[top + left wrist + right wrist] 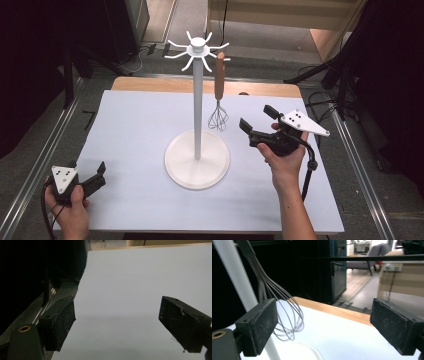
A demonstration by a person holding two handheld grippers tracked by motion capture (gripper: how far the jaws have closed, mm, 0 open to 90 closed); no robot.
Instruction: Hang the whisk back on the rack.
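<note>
Hanging from one of the hooks at the top of the single white rack [198,100], one whisk [219,95] points its wire head downward, its brown wooden handle up near the hook crown and its wires level with the lower part of the pole. The rack has one pole and one round base [197,160], which sits on the white table [135,150] near its middle. The hook arms radiate from the cap; their exact number is hard to count from the high view.

Two hand-held grippers are in use, one in each hand. The right hand-held gripper [255,117] is held above the table just right of the rack, near the whisk's wire head but apart from it, its two jaws spread wide with nothing between them. In the right gripper view the whisk wires [284,315] hang beside the left jaw, next to the white pole [234,277], and are not clamped.

The left hand-held gripper [95,172] rests low at the near left corner of the table, well apart from the rack and whisk. Its two jaws also stand apart and empty; the left gripper view looks across bare white table [140,277] toward the table edge.
</note>
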